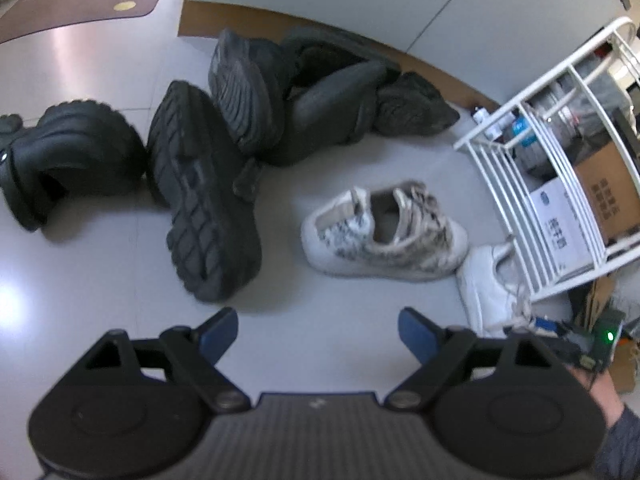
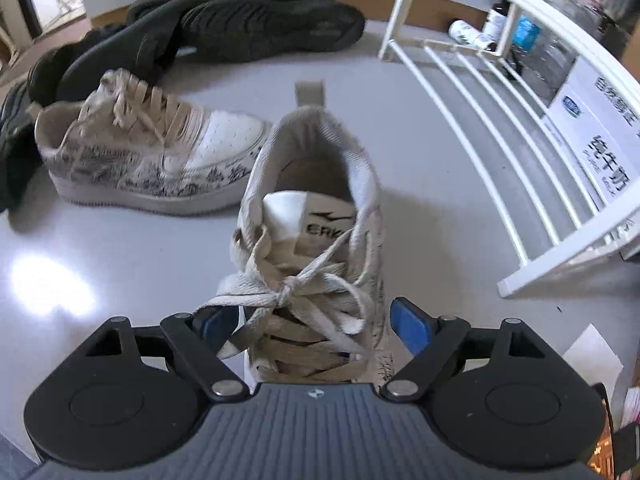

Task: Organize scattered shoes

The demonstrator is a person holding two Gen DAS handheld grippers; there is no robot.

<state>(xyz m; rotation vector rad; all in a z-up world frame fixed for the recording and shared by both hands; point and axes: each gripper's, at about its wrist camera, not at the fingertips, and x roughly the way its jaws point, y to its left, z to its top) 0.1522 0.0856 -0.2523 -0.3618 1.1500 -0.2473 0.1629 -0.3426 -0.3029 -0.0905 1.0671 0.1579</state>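
Note:
A white lace-up sneaker (image 2: 316, 208) lies toe-first between my right gripper's fingers, heel pointing away. The right gripper (image 2: 312, 324) stands wide around its laced forefoot, blue pads against its sides. The same sneaker (image 1: 488, 280) shows at the foot of the rack in the left wrist view. A white sneaker with grey print (image 1: 384, 232) (image 2: 148, 152) stands upright on the floor beside it. My left gripper (image 1: 318, 332) is open over bare floor with nothing between its fingers. Several black shoes lie ahead of it: one sole-up (image 1: 208, 208), a boot (image 1: 68, 152), and a pile (image 1: 304, 112) by the wall.
A white wire shoe rack (image 1: 520, 208) (image 2: 472, 92) stands on the right, with bottles and a printed carton (image 2: 600, 152) behind its bars. A wooden skirting and wall run behind the black pile. A brown mat (image 1: 92, 4) lies far left. A person's hand (image 1: 604, 396) shows at the right edge.

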